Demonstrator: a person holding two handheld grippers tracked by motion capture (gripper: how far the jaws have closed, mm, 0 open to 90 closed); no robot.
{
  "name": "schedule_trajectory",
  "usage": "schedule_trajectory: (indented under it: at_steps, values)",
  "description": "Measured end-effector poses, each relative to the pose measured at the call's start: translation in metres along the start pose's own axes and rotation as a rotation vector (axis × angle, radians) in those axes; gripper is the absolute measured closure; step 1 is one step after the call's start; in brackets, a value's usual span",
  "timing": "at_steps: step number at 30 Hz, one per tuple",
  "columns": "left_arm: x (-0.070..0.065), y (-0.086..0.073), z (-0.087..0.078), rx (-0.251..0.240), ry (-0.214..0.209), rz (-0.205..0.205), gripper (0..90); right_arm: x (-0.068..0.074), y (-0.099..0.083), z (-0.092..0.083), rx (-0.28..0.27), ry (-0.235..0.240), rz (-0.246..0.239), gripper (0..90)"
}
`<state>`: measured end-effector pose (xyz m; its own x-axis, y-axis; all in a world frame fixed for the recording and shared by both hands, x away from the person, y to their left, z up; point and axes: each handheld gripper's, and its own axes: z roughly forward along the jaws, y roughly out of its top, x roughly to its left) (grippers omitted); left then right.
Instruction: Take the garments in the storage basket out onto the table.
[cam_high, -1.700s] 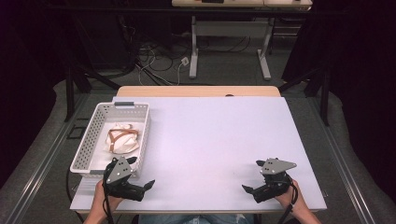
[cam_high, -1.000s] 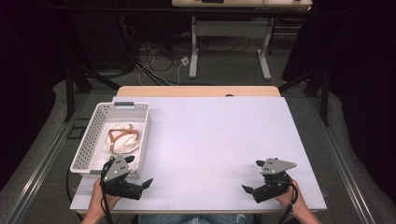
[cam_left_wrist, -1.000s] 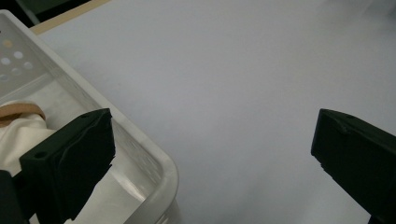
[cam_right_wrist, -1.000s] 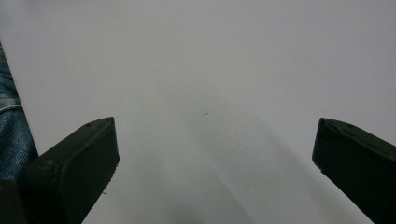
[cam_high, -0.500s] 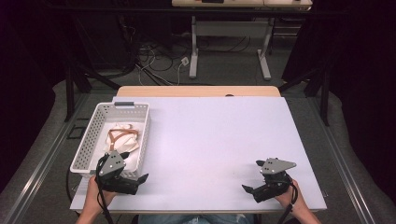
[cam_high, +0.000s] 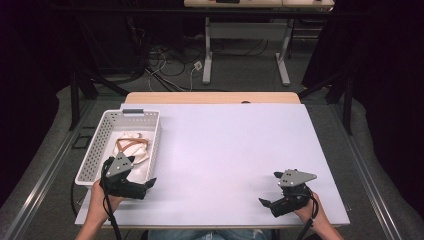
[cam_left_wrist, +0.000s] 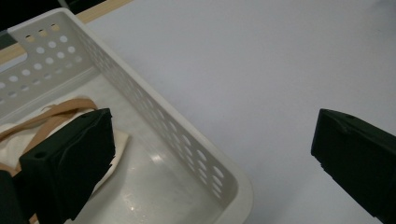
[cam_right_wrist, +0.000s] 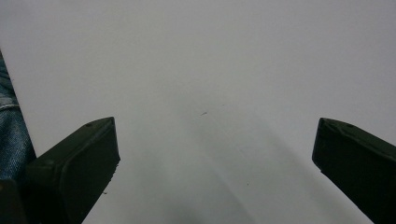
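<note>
Having shifted toward the basket (cam_high: 95, 155), the left gripper (cam_high: 145, 186) straddles its near corner, jaws spread; right gripper (cam_high: 267, 204) spread, idle.

One white perforated basket (cam_high: 95, 150) is counted at the left edge of the table (cam_high: 230, 150). One white cloth item (cam_high: 131, 142) with tan straps is seen inside it; whether it is a single piece cannot be told. Two tongs are counted near the near edge: the left tongs (cam_high: 148, 185) at the basket's near right corner, and the right tongs (cam_high: 267, 205) toward the near right corner.
</note>
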<state>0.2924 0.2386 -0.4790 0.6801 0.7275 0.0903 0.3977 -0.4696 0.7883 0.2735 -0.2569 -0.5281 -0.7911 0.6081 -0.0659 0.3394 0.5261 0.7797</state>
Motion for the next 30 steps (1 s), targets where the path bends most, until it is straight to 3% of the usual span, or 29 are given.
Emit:
schedule_trajectory:
  at_steps: [13,30]
  values:
    - [0.025,0.009,0.004,0.036,0.057,-0.056,0.0,0.0,0.0,0.001,-0.007,-0.004,0.002,0.4]
    - [0.056,0.015,0.014,0.067,0.107,-0.086,0.0,0.0,-0.001,0.002,0.0,-0.007,0.004,0.5]
